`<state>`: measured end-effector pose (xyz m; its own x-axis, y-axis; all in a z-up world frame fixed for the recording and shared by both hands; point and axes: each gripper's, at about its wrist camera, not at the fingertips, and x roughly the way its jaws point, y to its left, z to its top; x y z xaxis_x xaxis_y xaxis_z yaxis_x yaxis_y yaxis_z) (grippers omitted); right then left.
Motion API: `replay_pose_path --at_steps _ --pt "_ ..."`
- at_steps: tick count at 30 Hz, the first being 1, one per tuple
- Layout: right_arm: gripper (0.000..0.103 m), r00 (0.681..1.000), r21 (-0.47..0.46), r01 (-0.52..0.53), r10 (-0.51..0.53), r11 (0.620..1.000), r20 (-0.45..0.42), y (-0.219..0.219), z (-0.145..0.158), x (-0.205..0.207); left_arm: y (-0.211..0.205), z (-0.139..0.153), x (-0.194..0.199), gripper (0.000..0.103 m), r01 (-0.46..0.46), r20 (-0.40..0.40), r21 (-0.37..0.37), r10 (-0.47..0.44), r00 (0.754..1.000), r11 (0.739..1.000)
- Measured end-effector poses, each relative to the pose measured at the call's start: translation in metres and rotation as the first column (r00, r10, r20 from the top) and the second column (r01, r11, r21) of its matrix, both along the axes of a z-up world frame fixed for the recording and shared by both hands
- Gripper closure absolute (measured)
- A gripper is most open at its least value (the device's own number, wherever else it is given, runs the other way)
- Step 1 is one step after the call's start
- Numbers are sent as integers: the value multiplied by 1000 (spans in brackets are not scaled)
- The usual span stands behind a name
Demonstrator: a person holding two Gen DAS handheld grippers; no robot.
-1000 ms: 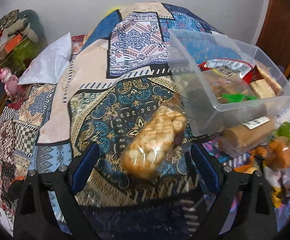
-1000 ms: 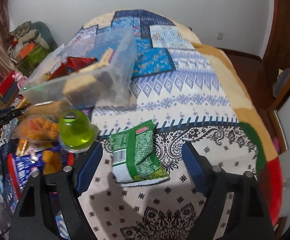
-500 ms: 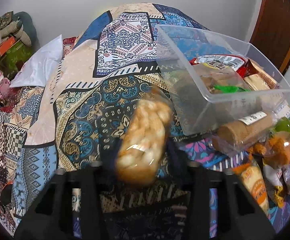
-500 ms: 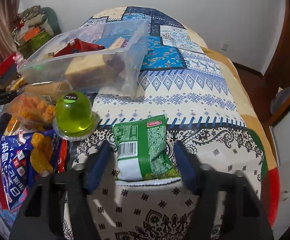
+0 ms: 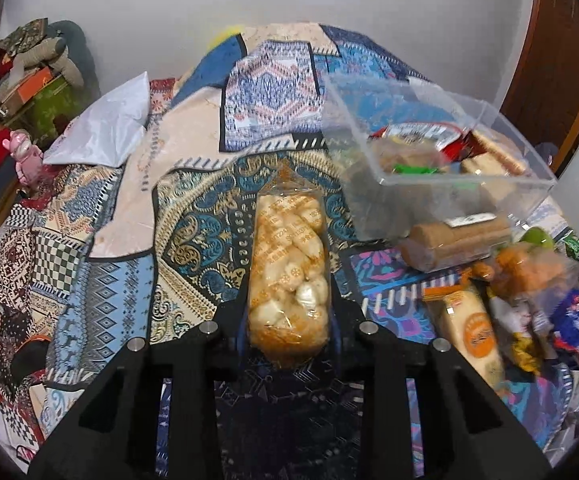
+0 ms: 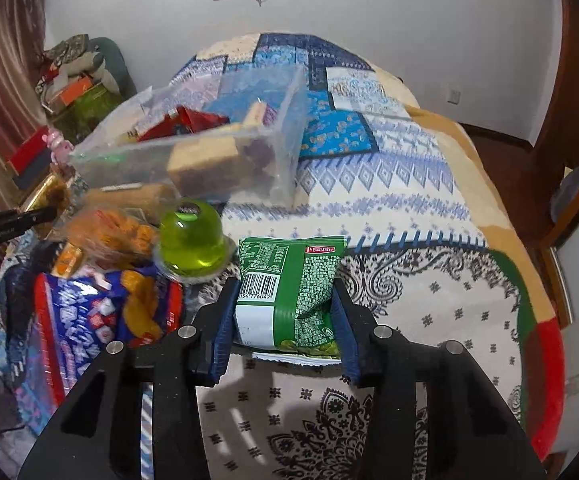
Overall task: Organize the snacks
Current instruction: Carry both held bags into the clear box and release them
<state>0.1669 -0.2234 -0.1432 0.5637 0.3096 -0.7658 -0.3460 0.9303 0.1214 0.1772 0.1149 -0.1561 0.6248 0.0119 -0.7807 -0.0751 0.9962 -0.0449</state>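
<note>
My left gripper [image 5: 288,322] is shut on a clear bag of golden puffed snacks [image 5: 287,272], which stands lifted off the patterned bedspread. To its right a clear plastic bin [image 5: 441,184] holds several wrapped snacks. My right gripper [image 6: 285,314] is shut on a green snack packet [image 6: 291,292], its blue pads pressing both sides. The same bin [image 6: 193,152] lies beyond it to the left in the right wrist view.
Loose snacks lie by the bin: a green jelly cup [image 6: 190,240], a blue and red bag [image 6: 89,320], an orange snack bag [image 6: 109,232], a biscuit roll [image 5: 455,242]. A white pillow [image 5: 105,130] lies far left. Bedspread edge and wooden floor [image 6: 529,184] are on the right.
Both grippers went from open around their packets to shut on them. The puffed snack bag has been raised and stands straighter. The green packet has been drawn up between the right pads.
</note>
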Motion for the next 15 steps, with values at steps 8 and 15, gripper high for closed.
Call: replay_pose_path --at_steps 8,15 --pt "62 995 45 -22 17 999 98 10 38 5 -14 42 -2 72 13 78 -17 -12 997 1000" --pt "62 984 66 -69 57 995 170 35 63 21 -38 67 10 72 51 126 -38 -46 991 998"
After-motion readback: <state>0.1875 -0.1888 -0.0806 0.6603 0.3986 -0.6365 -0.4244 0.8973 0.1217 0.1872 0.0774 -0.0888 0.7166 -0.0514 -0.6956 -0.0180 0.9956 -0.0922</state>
